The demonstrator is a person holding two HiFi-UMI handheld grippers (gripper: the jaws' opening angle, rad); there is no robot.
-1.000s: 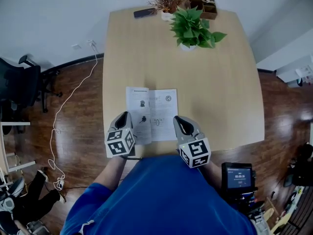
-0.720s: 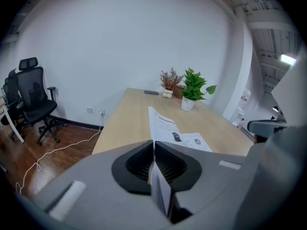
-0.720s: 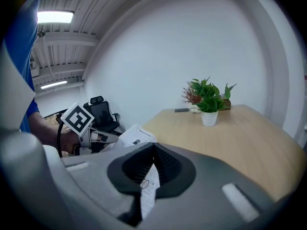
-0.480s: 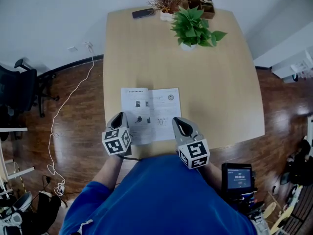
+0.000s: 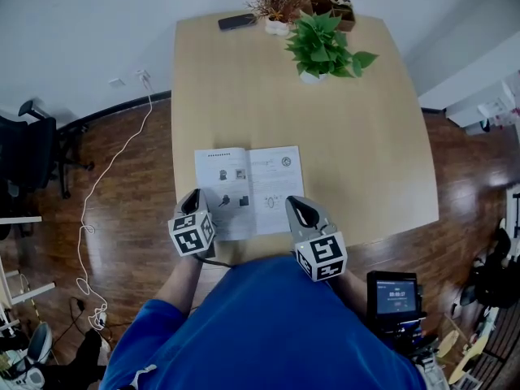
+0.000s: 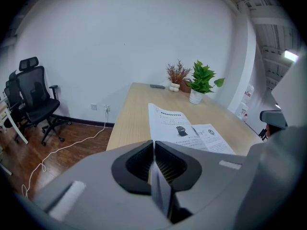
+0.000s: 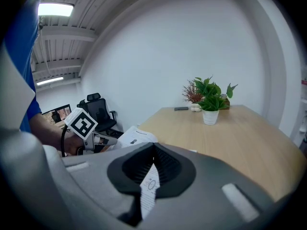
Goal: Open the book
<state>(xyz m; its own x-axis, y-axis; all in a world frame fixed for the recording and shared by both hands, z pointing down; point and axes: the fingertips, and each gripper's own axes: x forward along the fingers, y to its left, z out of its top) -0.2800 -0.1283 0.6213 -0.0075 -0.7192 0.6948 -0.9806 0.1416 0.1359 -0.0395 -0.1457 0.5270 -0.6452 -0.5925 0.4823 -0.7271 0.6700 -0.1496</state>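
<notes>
The book (image 5: 248,179) lies open. The left hand-held gripper (image 6: 153,152) and right hand-held gripper (image 7: 152,163) pinch its pages; letting go likely comes next.

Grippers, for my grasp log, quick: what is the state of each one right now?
Left gripper: closed on the left page of the book.
Right gripper: closed on the book's right page.

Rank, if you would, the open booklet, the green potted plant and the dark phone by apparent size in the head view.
Largest: open booklet.
Next: green potted plant, somewhat smaller, though it stands farther from the camera.
Smallest: dark phone, clearly.
</notes>
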